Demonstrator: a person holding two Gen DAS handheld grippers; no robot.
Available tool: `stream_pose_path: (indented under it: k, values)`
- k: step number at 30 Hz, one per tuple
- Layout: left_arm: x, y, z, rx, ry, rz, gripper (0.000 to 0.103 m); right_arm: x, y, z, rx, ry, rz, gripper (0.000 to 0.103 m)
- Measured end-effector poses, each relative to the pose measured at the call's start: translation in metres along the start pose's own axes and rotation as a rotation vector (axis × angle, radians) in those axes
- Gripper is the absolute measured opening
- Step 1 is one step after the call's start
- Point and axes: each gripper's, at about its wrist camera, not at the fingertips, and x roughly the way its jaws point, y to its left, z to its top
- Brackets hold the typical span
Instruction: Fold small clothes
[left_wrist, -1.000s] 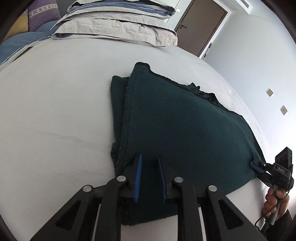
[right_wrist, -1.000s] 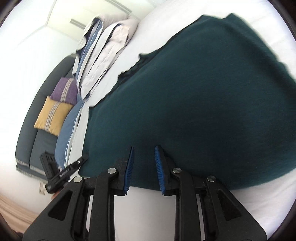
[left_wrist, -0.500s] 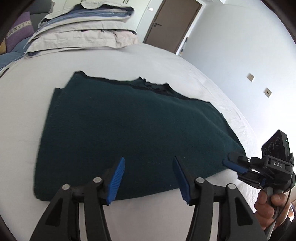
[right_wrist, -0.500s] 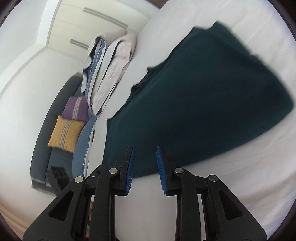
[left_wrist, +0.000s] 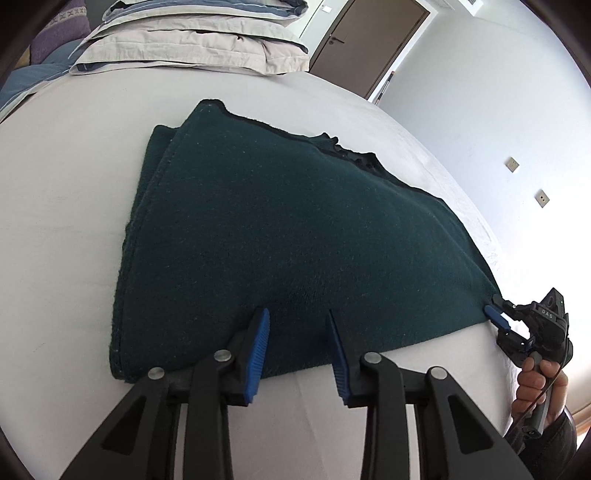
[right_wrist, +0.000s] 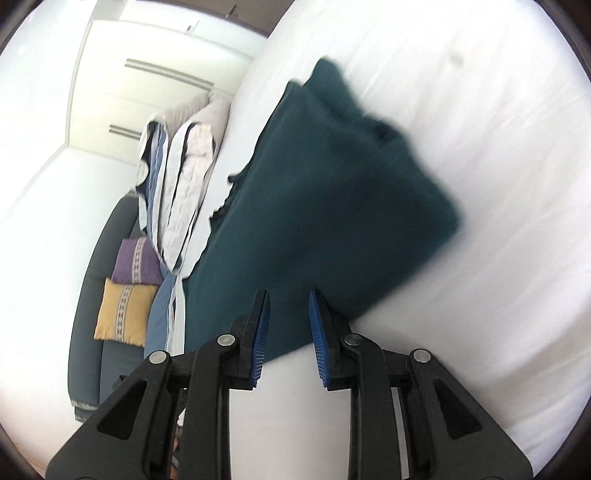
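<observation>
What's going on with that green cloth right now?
Left gripper open at near edge. Right gripper open at corner. Green cloth folded, flat on bed. Nothing in the way.

left gripper (left_wrist: 297, 321) and right gripper (right_wrist: 289, 302) low, blue-padded fingers (left_wrist: 258, 341) parted, nothing between.

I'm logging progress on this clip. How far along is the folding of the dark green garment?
Done: the dark green garment lies on the white bed, apparently folded once; a doubled edge shows on its left side. In hand: nothing is gripped. The left tool is open over the near hem, and the right tool is open at the garment's right corner. Left: probably at least one more fold, as the piece is still wide.
</observation>
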Motion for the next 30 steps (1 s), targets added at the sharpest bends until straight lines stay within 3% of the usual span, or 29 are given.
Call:
stream_pose_path:
  k: [4, 8, 13, 20, 25, 30]
  values:
    - [0.002, -0.001, -0.001, -0.001, -0.005, 0.011, 0.035, -0.031, 0.004, 0.009, 0.005, -0.093, -0.048, 0.022]
    - [0.003, -0.001, -0.002, 0.002, -0.004, 0.014, 0.035, -0.021, 0.037, 0.012, -0.080, -0.052, -0.013, 0.024]
    - [0.002, 0.000, -0.003, 0.004, -0.004, 0.016, 0.035, 0.049, 0.102, 0.026, -0.180, 0.083, 0.034, 0.024]
    - [0.004, 0.000, -0.003, 0.002, 0.002, 0.017, 0.035, 0.185, 0.195, -0.001, -0.320, 0.267, 0.061, 0.024]
    - [0.005, 0.000, -0.003, -0.005, 0.001, 0.008, 0.035, 0.226, 0.183, -0.003, -0.341, 0.319, 0.006, 0.026]
    - [0.003, 0.007, -0.002, -0.038, 0.000, -0.035, 0.034, 0.219, 0.144, 0.031, -0.222, 0.238, 0.062, 0.026]
